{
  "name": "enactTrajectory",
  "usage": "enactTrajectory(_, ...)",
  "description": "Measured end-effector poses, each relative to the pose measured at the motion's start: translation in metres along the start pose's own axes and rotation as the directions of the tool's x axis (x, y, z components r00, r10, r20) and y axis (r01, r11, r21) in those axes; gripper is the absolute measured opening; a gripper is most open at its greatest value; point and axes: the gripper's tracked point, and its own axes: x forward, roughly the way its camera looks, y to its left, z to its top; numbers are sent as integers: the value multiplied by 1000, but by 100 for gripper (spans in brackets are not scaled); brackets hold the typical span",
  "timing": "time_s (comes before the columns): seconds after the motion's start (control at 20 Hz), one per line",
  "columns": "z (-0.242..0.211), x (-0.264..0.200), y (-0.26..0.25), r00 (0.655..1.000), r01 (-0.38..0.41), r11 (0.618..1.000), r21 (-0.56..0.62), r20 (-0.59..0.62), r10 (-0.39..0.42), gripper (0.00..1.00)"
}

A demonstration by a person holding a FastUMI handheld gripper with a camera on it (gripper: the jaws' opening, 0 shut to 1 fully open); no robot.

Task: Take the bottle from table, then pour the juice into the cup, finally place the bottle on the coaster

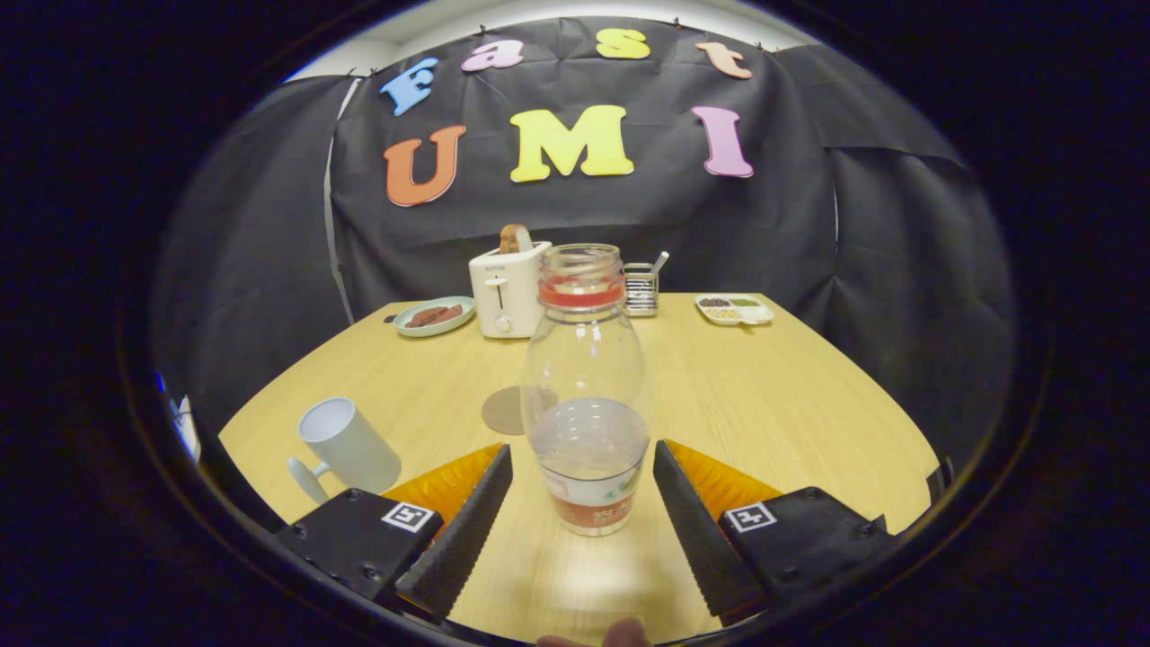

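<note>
I see one clear plastic bottle (585, 386), uncapped with a red neck ring, standing upright on the wooden table (791, 404) between my gripper (582, 467) fingers, which sit apart without touching it. One brown round coaster (505, 411) lies just behind; one white mug (348, 445) tilts leftward.

Camera: rides on the claw (582, 467), low over the counter (809, 404) | Faces: forward along both fingers toward the black cloth wall | Nearness: very close to the bottle (584, 386) standing between the spread fingertips | Far: toaster (508, 288) well beyond the claw | Wide round fisheye
</note>
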Motion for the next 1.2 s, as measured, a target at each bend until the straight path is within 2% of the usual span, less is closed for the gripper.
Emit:
enactTrajectory(0.35, -3, 21, -3, 1000, 28, 996, 79, 6, -29, 98)
enactTrajectory(0.5, 1, 21, -2, 999, 38, 996, 87, 14, -39, 85)
enactTrajectory(0.55, 1, 20, 0, 999, 42, 996, 77, 19, -43, 84)
enactTrajectory(0.7, 12, 18, 7, 998, 48, 999, -3, 48, -48, 77)
enactTrajectory(0.85, 21, 16, 21, 998, 36, 997, -62, 61, -32, 75)
enactTrajectory(0.95, 27, 18, 26, 996, 63, 988, -139, 74, -54, 74)
enactTrajectory(1.1, 43, 22, 35, 986, 141, 940, -312, 130, -104, 74)
enactTrajectory(1.2, 54, 27, 43, 975, 195, 886, -421, 181, -128, 74)
